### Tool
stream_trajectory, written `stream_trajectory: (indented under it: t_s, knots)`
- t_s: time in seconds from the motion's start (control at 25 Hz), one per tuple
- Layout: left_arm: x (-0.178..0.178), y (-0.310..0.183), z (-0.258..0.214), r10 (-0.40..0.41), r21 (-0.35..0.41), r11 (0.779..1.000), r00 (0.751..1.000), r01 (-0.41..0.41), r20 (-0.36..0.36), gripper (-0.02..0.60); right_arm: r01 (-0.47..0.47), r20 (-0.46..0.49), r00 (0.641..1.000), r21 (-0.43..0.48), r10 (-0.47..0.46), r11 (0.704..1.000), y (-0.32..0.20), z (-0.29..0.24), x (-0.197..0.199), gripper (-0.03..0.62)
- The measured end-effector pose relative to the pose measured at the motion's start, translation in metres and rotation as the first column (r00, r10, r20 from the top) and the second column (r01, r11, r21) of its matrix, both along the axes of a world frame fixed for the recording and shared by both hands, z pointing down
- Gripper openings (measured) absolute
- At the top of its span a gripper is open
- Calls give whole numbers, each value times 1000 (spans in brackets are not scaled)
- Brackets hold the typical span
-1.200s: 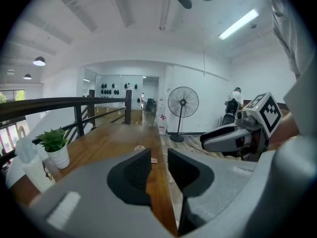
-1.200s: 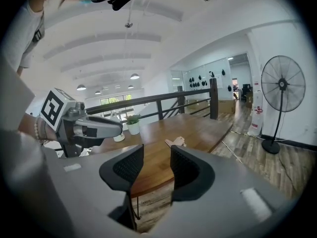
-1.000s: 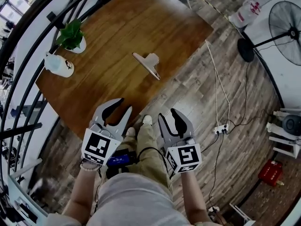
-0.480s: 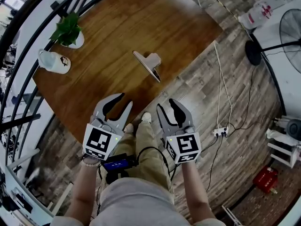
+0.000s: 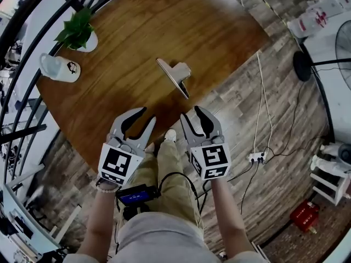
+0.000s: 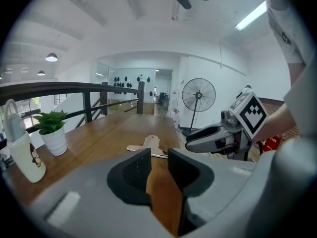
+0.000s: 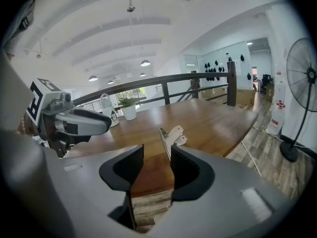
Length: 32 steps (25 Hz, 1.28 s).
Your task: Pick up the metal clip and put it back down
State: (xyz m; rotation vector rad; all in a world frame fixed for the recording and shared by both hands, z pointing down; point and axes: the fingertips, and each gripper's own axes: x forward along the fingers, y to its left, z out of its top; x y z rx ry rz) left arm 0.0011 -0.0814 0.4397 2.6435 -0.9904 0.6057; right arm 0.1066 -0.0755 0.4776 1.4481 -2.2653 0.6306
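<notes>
The metal clip (image 5: 174, 75) lies on the round wooden table (image 5: 137, 32), close to its near edge, with its flat handles spread. My left gripper (image 5: 147, 115) hovers over the table's near edge, open, nothing between its fingers. To its right, my right gripper (image 5: 191, 113) is also open and empty, just off the table edge over the floor. Both sit short of the clip. The left gripper view shows the clip (image 6: 148, 145) ahead beyond the jaws and the right gripper (image 6: 210, 138) alongside. From the right gripper view, the clip (image 7: 171, 134) stands ahead on the table.
A potted plant (image 5: 79, 34) and a white bottle (image 5: 57, 69) stand at the table's far left by the black railing (image 5: 33, 15). A cable and a power strip (image 5: 256, 156) lie on the plank floor at right, near a fan base (image 5: 304, 64).
Both grippers have edged forward toward the table, the right one more, closing in on the left. The clip has not moved on the table.
</notes>
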Motion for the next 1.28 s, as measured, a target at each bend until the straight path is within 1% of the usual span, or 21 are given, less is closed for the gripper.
stream_trajectory:
  t_s: [0.32, 0.56, 0.96, 1.16, 1.28]
  knots:
    - [-1, -10, 20, -47, -24, 999, 999, 48, 21, 97, 30, -31, 999, -45, -32, 999, -23, 30, 4, 183]
    - [-3, -13, 29, -63, -45, 997, 997, 65, 39, 97, 37, -45, 998, -87, -41, 996, -41, 49, 6, 178]
    - [-7, -24, 32, -110, -55, 992, 994, 112, 27, 97, 74, -91, 992, -133, -86, 988, -64, 71, 3, 169]
    - [-8, -28, 36, -116, -59, 991, 993, 117, 27, 97, 102, -105, 987, -154, -119, 983, -70, 77, -3, 169]
    - [-6, -30, 35, -117, -56, 991, 993, 118, 21, 97, 111, -119, 984, -164, -131, 980, -72, 80, -5, 158]
